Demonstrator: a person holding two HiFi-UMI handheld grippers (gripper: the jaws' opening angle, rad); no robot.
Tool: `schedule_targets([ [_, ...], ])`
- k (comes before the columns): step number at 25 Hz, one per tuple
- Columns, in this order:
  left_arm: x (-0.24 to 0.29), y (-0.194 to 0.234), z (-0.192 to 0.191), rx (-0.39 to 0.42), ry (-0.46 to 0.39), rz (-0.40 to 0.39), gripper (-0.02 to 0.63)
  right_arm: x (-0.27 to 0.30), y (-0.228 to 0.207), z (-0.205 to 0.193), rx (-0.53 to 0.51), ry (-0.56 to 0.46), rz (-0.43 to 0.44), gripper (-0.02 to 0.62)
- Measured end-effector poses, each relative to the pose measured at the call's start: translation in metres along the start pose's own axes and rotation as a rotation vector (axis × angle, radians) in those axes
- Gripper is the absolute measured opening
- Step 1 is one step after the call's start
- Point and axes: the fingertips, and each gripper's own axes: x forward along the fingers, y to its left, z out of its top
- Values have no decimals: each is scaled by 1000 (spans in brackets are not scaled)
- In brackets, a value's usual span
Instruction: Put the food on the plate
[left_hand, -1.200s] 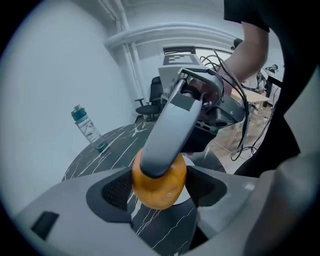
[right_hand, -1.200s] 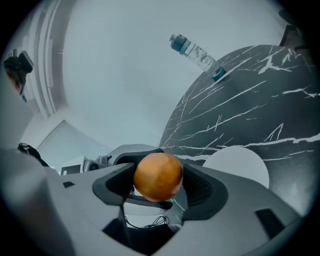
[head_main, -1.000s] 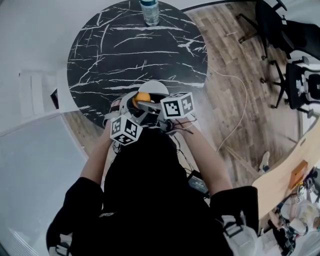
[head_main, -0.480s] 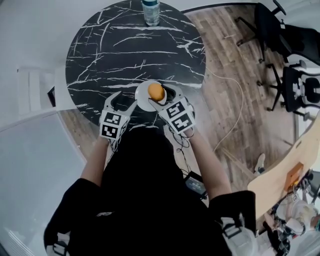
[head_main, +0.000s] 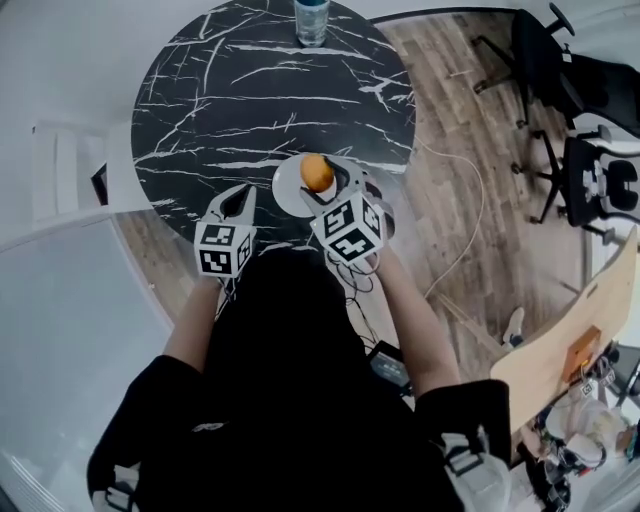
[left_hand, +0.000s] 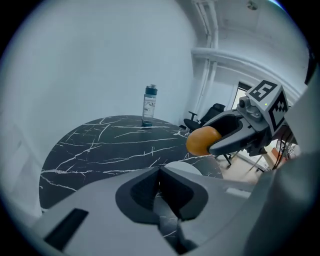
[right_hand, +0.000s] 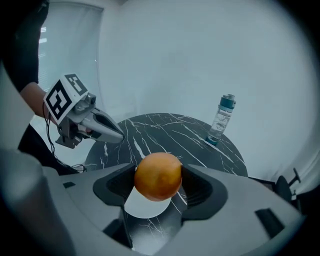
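An orange (head_main: 317, 172) hangs just above the small white plate (head_main: 288, 192) near the front edge of the round black marble table (head_main: 230, 110). My right gripper (head_main: 328, 180) is shut on it, and in the right gripper view the orange (right_hand: 158, 176) sits between both jaws with the plate (right_hand: 142, 206) under it. My left gripper (head_main: 238, 196) is to the left of the plate, apart from it. Its jaws have just been closing and now meet with nothing between them (left_hand: 160, 174). The left gripper view shows the orange (left_hand: 202, 140) in the right gripper (left_hand: 227, 137).
A clear water bottle with a teal cap (head_main: 311, 20) stands at the table's far edge. Office chairs (head_main: 590, 170) and a cable (head_main: 470, 200) are on the wooden floor to the right. A white wall and ledge (head_main: 60, 180) run along the left.
The left gripper has drawn away leftward from the plate and orange, rolled, and shut its jaws. The right gripper has rolled too and keeps the orange over the plate.
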Motion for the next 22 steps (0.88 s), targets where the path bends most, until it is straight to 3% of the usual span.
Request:
schedule_targets([
  [5,-1,2,-17,-47,14,6,2,24,8,-24,-145,118,-3,281],
  [12,-5,14,-46,-132,36,38,2,57,9,-47,-426,213,-99,281],
  [16,-10,17,-56,-170,36,53,2,68,17,-52,-435,218,-98,281],
  [22,-10,19,-58,-159,40,66,2,75,19,-52,-478,219,-143,285],
])
